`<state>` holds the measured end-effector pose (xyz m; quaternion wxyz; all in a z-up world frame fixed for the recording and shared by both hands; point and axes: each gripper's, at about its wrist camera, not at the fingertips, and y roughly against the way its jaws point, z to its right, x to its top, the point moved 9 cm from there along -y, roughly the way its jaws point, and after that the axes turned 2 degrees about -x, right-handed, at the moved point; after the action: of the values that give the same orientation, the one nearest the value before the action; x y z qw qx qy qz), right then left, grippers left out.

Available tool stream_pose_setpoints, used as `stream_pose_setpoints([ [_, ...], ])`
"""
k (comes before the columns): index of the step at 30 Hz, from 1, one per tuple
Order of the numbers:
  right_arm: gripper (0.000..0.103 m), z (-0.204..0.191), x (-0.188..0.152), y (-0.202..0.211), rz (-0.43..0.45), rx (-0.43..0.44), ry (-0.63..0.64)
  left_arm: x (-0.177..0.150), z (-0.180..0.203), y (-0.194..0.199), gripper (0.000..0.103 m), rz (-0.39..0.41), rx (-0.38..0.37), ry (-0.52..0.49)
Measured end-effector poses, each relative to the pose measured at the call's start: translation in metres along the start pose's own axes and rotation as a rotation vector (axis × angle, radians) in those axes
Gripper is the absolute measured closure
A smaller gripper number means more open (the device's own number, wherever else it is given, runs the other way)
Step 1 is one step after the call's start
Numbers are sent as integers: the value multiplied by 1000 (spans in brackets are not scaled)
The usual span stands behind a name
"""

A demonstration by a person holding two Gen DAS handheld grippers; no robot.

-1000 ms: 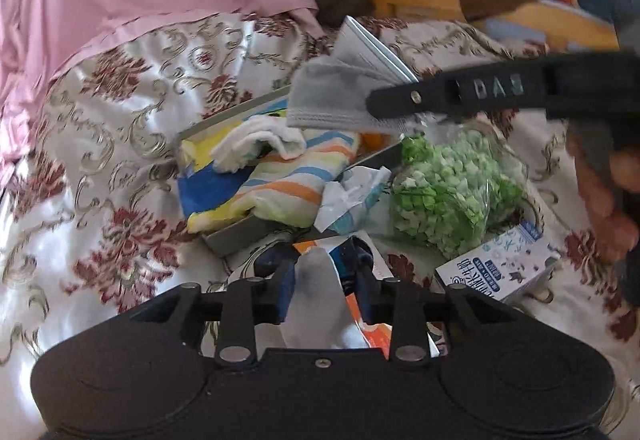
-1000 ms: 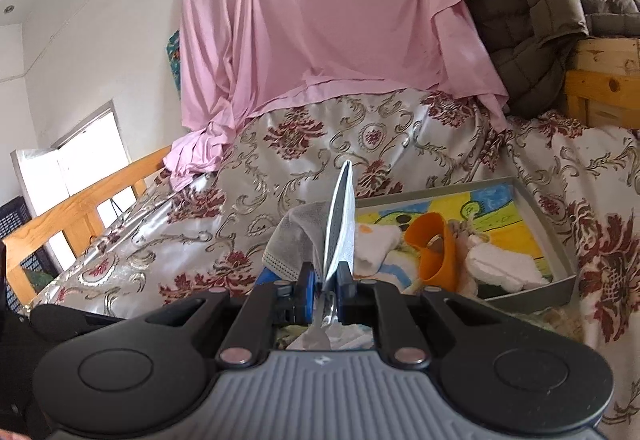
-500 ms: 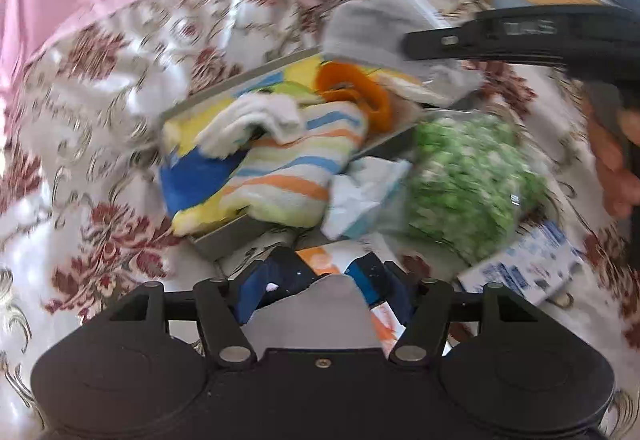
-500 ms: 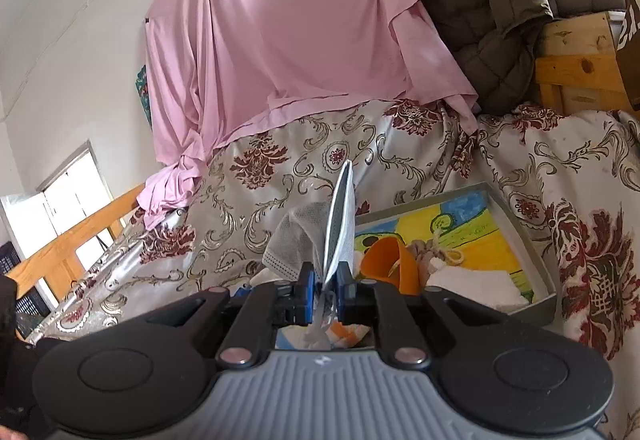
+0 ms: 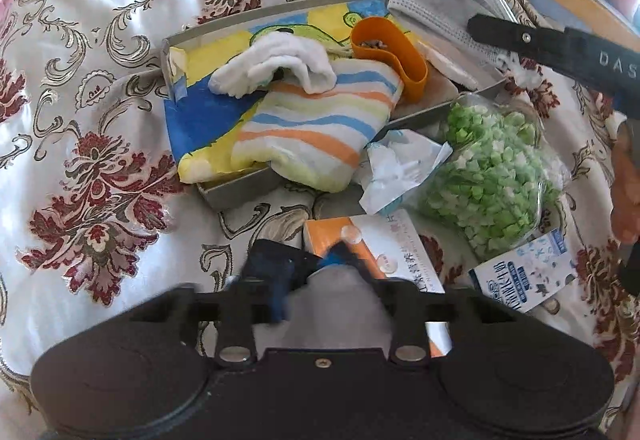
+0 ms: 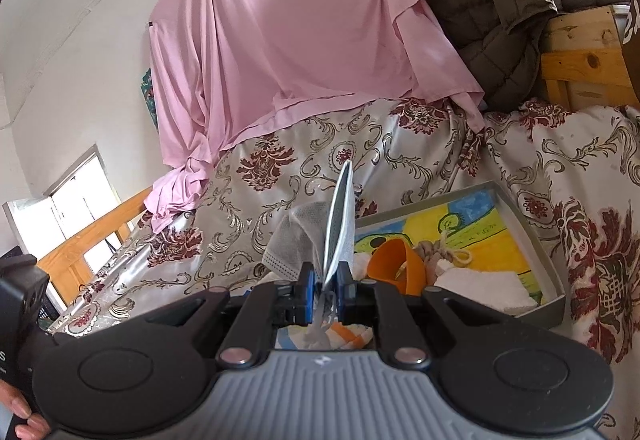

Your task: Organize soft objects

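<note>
While my right gripper is clamped on a bundle of face masks, gripped at their lower edge between the blue pads, the masks stand upright above the fingers, one grey and one pale blue. From the left wrist view the same masks hang over the far right corner of the grey tray, which rests on the floral bedspread.

Tray contents, as seen: a striped towel draped over the near rim, a white sock lying on top of it, and an orange cup tipped on its side just beside the towel. The tray floor carries a yellow and blue drawing.

My left gripper has its jaws apart; something grey sits between them, but blur prevents me from saying whether the pads touch it. Beneath its fingers lies an orange and white box.

Outside the tray: a crumpled white wrapper touching the near rim, a clear bag of green pieces just beside it, and a small blue and white carton near the bag. A pink sheet hangs behind the bed.
</note>
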<state>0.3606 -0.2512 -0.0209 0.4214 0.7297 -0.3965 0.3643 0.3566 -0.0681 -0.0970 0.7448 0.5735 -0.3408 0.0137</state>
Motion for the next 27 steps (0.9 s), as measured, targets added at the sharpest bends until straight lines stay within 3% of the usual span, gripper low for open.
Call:
stream_pose_setpoints([
  [2, 91, -1, 1, 1, 0, 5, 0, 3, 1, 4, 86, 3, 10, 1],
  [10, 91, 1, 3, 5, 6, 9, -15, 33, 9, 36, 90, 79, 11, 6],
  [14, 91, 8, 7, -5, 12, 18, -38, 59, 9, 52, 91, 175, 33, 35],
  [21, 91, 33, 15, -42, -18, -25, -95, 134, -8, 74, 90, 417, 102, 163],
  [27, 90, 51, 12, -76, -87, -11, -200, 184, -19, 40, 90, 502, 111, 252],
])
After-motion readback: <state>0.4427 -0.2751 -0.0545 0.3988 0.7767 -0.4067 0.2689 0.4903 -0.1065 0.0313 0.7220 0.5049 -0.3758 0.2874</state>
